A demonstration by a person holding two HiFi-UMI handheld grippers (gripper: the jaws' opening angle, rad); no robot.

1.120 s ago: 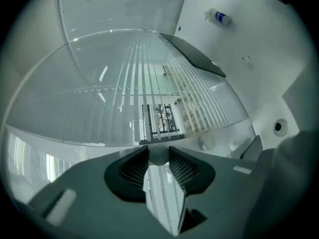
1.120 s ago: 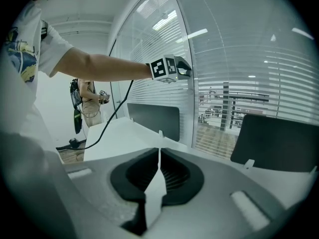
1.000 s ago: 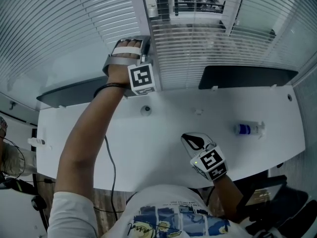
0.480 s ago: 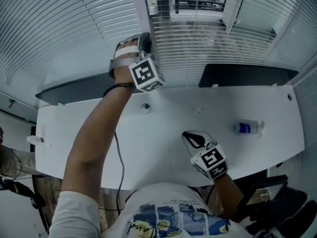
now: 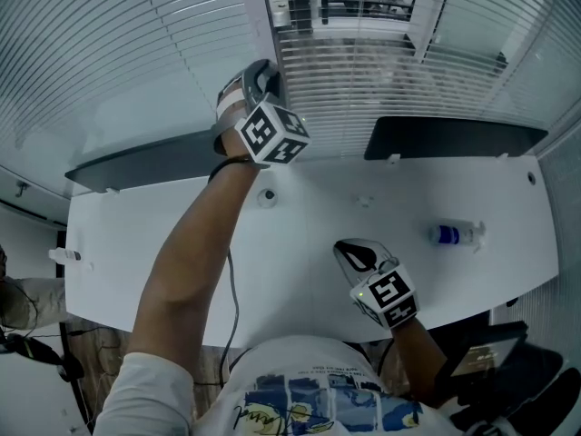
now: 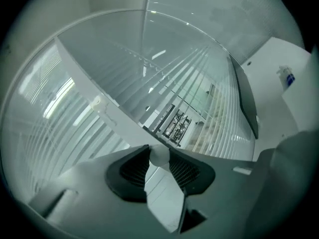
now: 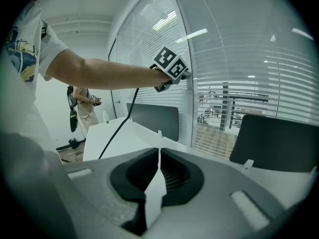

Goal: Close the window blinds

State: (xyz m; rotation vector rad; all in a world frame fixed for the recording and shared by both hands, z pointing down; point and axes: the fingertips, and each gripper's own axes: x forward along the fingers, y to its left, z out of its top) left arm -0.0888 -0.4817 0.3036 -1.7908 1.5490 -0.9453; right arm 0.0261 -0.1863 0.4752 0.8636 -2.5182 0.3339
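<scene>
Your left gripper (image 5: 264, 76) has rolled at eleven o'clock, jaws pinched on the wand (image 6: 159, 156) — slats (image 5: 363, 89) at twelve o'clock still gape, so more twisting remains — right gripper (image 5: 350, 254) closed, empty.

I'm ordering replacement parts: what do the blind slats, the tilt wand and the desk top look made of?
Blind slats: thin, pale and evenly straight with a soft sheen, probably aluminium or PVC.
Tilt wand: white and smooth with a rounded end, likely plastic.
Desk top: flat matte white, probably laminate.
</scene>
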